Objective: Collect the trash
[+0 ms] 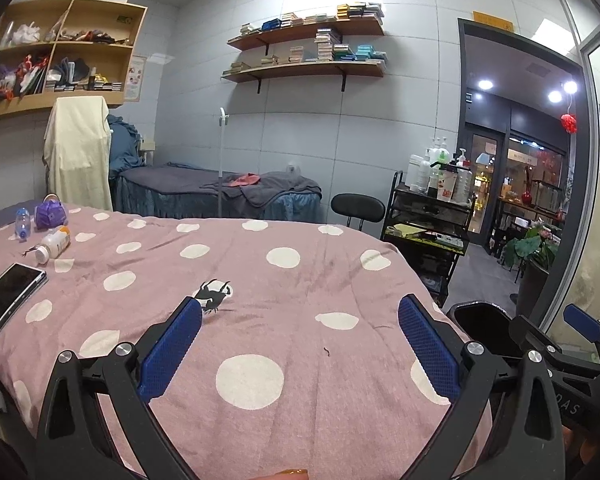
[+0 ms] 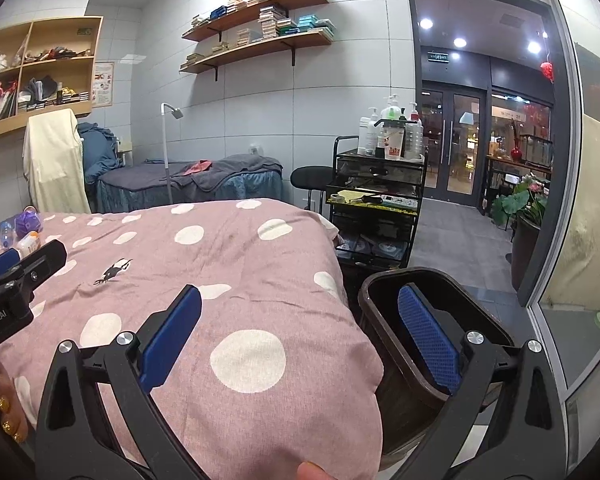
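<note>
A tiled treatment room is showing in the left wrist view, with wall shelves carrying stacked boxes, a wooden cubby holding clutter, and a massage bed standing at the back. A pink bedspread with white dots is filling the foreground. At its far left corner, a purple crumpled pack, a small clear bottle and a white bottle lying on its side are sitting close together. A phone is lying near the left edge, well apart from a black printed figure on the cloth. The left gripper is hovering over the spread with its blue fingers spread wide and nothing between them. At the right edge, the rim of a dark bin is showing beside the bed, with the right gripper just beyond it.

In the right wrist view, a black cart loaded with bottles is standing by a glass doorway. The right gripper is hanging wide open and empty, one finger over the bedspread and the other in front of the bin, which is standing beside the bed's corner. The same bottles and purple pack are lying far off at the left, partly hidden behind the left gripper, whose opening cannot be judged from here.
</note>
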Demonstrator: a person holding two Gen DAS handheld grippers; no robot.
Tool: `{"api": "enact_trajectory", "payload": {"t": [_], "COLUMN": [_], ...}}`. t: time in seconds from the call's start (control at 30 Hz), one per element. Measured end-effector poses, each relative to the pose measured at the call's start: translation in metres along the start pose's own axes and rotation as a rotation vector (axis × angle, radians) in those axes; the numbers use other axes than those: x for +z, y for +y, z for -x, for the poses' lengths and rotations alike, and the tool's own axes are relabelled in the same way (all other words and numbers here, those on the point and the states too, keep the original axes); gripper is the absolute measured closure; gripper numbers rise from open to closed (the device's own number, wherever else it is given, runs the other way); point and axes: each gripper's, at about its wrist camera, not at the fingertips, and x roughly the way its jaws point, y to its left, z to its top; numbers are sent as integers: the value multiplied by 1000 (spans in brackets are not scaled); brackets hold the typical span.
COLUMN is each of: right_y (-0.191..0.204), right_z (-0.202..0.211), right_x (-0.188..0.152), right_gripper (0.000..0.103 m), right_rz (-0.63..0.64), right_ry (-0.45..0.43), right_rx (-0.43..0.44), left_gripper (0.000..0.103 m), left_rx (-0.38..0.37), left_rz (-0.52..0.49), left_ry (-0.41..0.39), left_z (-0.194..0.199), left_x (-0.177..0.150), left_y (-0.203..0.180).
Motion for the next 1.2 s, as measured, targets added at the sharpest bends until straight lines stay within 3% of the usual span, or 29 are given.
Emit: {"api": "enact_trajectory", "payload": {"t": [1.2], "right_y": [1], "right_z": [-3], "right_x": [-6], "right_gripper": [6], "right_rz": [-2], "right_ry": [20], "right_rx": [31], "left_gripper": [6], "left_rx": [11], "left_rz": [-12], "left_ry": [-11], "left_z": [8], "left_x": [1], "left_y": [0]}}
